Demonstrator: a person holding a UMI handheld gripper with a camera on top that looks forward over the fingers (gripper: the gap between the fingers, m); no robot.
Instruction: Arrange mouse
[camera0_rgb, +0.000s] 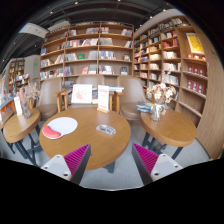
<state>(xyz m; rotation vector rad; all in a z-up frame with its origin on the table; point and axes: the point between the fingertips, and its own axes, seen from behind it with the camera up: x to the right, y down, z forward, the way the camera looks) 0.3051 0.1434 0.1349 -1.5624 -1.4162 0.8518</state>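
A small dark mouse (105, 129) lies on the round wooden table (95, 145), right of its middle. To its left on the same table rests a white and red mouse mat (59, 127). My gripper (111, 160) hangs above the table's near edge, well short of the mouse. It is open, with the magenta pads (76, 157) far apart and nothing between them.
Two standing signs (82, 94) occupy the far side of the table. A second round table (172, 127) with small objects stands to the right, a third (17, 126) to the left. Chairs (48, 95) and tall bookshelves (95, 50) fill the background.
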